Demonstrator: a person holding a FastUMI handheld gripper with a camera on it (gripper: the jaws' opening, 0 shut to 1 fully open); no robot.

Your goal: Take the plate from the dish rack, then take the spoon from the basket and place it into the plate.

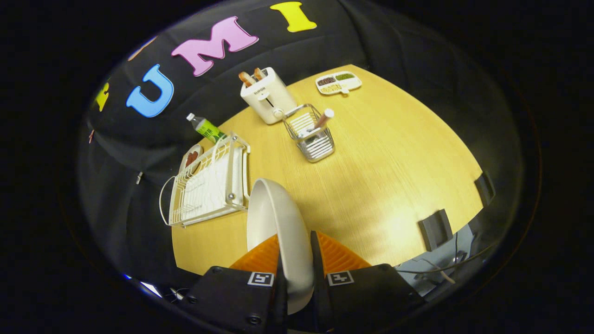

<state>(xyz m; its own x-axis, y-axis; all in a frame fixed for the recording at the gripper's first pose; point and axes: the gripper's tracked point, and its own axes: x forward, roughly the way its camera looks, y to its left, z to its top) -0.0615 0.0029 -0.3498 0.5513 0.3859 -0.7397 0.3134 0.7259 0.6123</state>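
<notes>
Starting on the far left, your white dish rack (209, 183) sits at the table's (385, 176) left edge, and its wire slots look bare. Behind it a small dish (192, 157) holds something reddish, too small to name, and a green-labelled bottle (206, 128) lies just beyond the rack's far corner. Right of the rack, near you, the plate (278, 232) stands on edge between the fingers of your gripper (297, 260), clamped from both sides, clear of the rack and above the wood. Farther back, a white toaster (267, 95) carries two slices of toast (250, 76) in its slots. Just right of it the wire basket (311, 132) holds the spoon (320, 121), its handle leaning up and out. At the far right, a divided tray (338, 82) carries dark, green and pale fillings in separate sections.
</notes>
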